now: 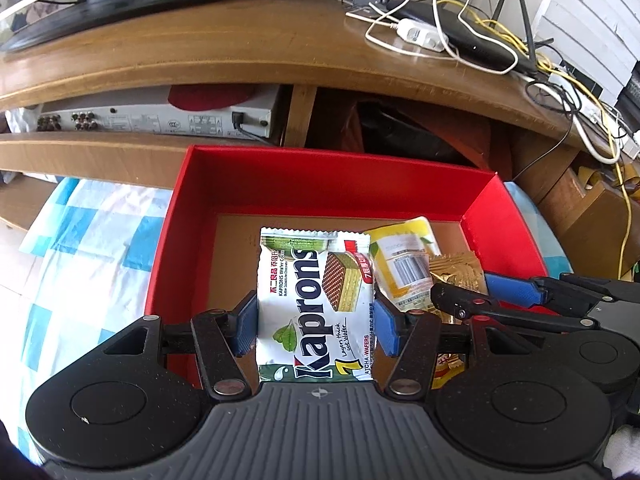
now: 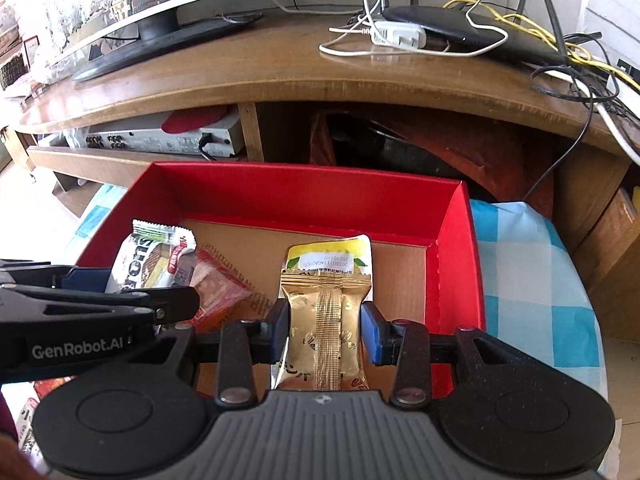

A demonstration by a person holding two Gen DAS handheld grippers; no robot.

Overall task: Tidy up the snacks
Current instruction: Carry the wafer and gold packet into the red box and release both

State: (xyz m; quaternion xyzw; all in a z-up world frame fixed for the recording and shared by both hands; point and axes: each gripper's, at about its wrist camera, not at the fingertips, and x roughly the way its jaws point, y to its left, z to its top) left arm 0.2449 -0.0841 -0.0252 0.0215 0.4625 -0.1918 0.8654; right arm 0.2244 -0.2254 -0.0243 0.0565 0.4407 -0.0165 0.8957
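Note:
My left gripper [image 1: 316, 326] is shut on a white Kaprons wafer packet [image 1: 316, 300], held over the open red box [image 1: 332, 184]. Beside it on the right, my right gripper [image 1: 460, 294] comes in from the side. In the right wrist view my right gripper [image 2: 325, 330] is shut on a gold snack packet [image 2: 324, 332] above the box's brown floor [image 2: 404, 276]. A yellow packet [image 2: 332, 256] lies just beyond the gold one. The left gripper [image 2: 132, 292] shows at the left with the wafer packet [image 2: 152, 260], and a red-orange packet [image 2: 220, 288] lies under it.
The red box [image 2: 456, 264] rests on a blue-and-white checked cloth [image 2: 532, 264]. Behind it stands a wooden TV stand [image 1: 240, 48] with a silver player [image 1: 160, 118] on its shelf. On top sit a monitor base [image 1: 120, 4], a router [image 1: 460, 28] and tangled cables [image 1: 580, 92].

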